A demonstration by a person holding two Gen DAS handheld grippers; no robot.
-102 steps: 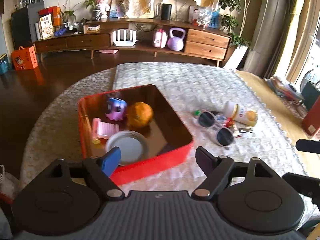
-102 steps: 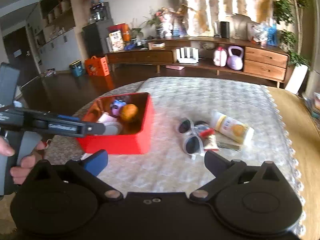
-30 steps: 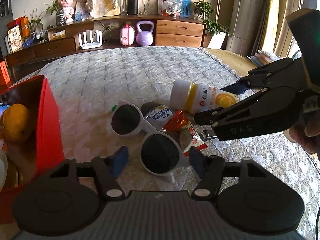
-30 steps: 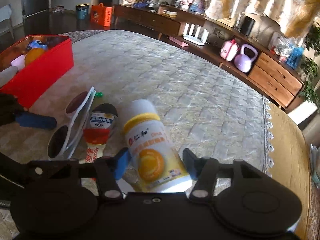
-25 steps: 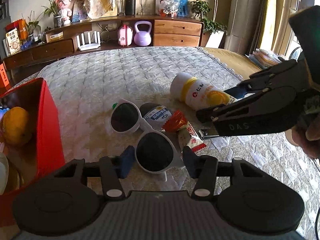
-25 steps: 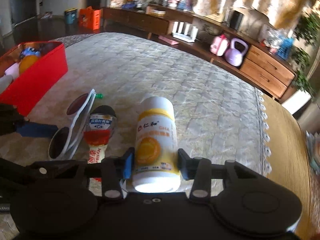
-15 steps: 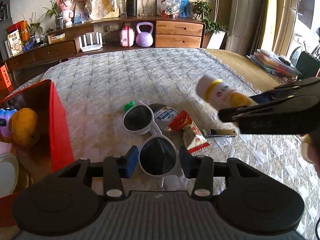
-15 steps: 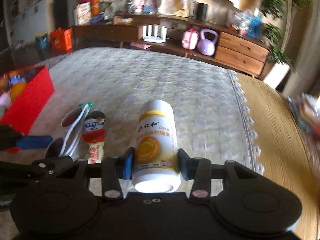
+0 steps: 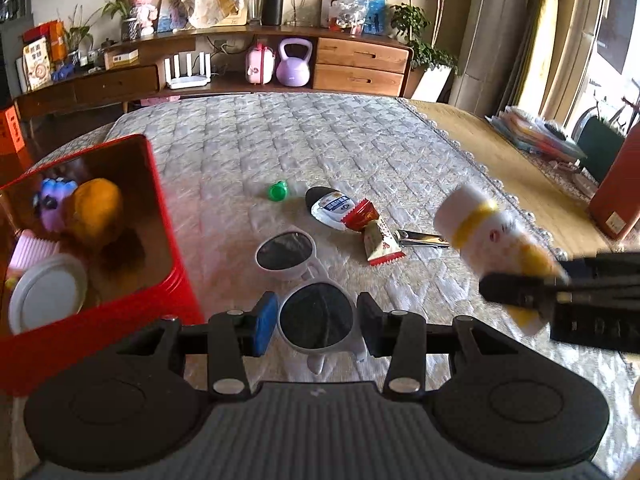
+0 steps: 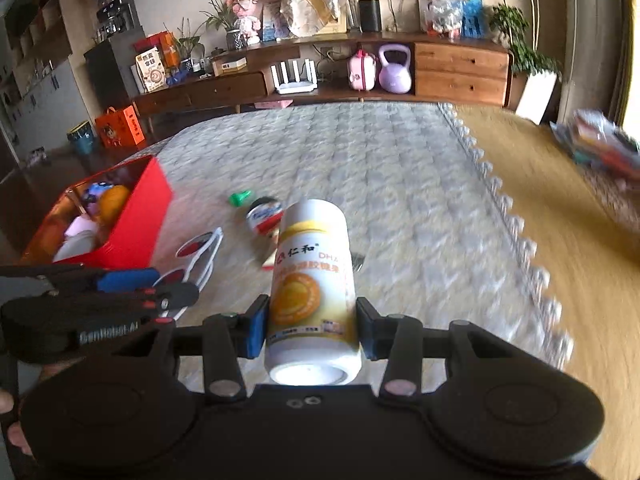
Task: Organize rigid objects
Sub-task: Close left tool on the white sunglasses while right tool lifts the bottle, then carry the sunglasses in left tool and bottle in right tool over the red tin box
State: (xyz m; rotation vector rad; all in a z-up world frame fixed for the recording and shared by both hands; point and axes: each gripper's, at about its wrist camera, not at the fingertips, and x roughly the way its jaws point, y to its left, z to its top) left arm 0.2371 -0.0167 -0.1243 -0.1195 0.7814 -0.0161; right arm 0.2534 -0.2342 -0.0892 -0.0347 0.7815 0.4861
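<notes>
Left wrist view: the left gripper (image 9: 317,323) is clamped on the near lens of the white sunglasses (image 9: 308,280), just right of the red tin box (image 9: 132,280). The box's left part is cut off by the frame. Further right, the blurred white supplement bottle (image 9: 492,240) hangs above the quilted tablecloth (image 9: 320,140).

Right wrist view: the right gripper (image 10: 311,330) grasps that bottle (image 10: 312,280) by its sides, lifted, right of the box (image 10: 136,220). The bottle hides part of the snack packets behind it.

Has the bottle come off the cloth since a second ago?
Yes. The bottle, then lying beside the snack packet, is now lifted clear of the cloth in the right tongs.
</notes>
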